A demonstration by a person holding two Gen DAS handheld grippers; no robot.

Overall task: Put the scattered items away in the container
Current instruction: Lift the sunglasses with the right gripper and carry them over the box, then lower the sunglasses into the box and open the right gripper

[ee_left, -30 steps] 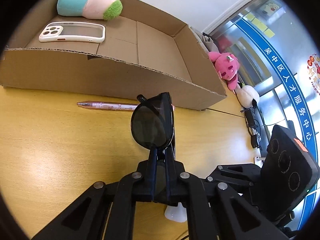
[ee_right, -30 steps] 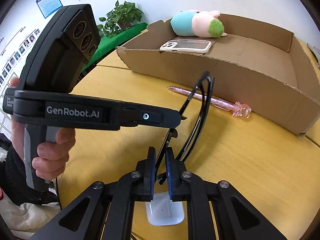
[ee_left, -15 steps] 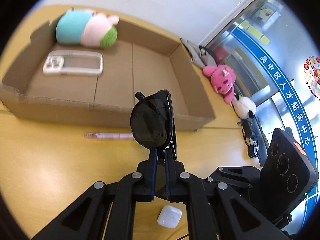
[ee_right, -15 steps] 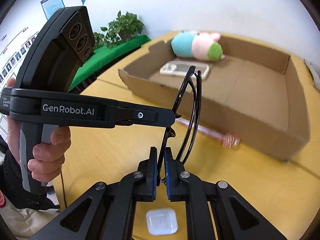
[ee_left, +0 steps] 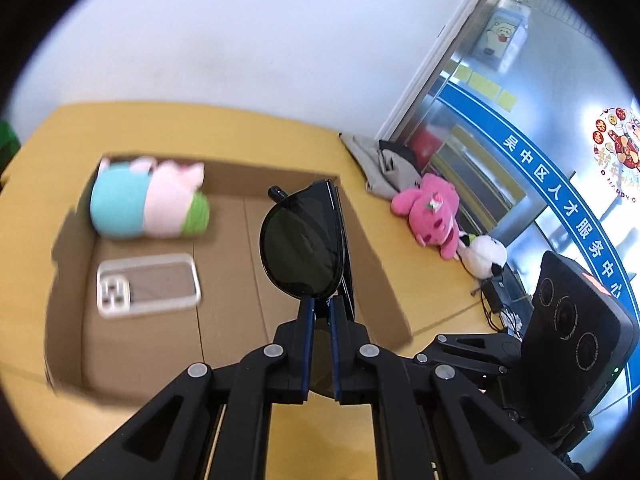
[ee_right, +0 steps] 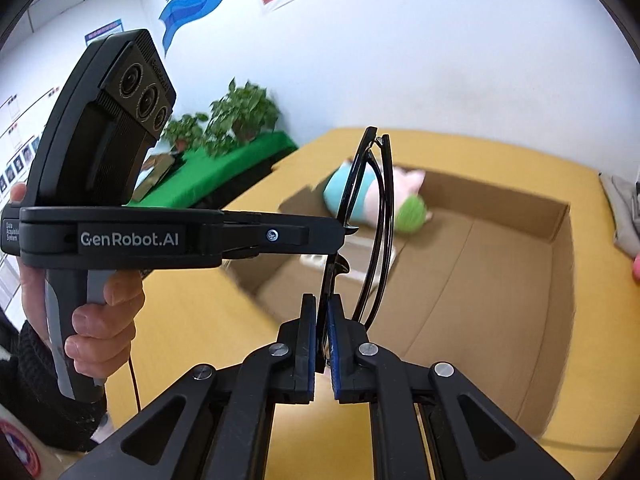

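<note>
Sunglasses, pinched by both the left gripper and right gripper, hang above the box; only the right view shows a hand.

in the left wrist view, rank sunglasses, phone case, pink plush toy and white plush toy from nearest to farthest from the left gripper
1. sunglasses: clamped in the left gripper fingers.
2. phone case: left, on the box floor.
3. pink plush toy and white plush toy: right, outside the box; too close to call.
</note>
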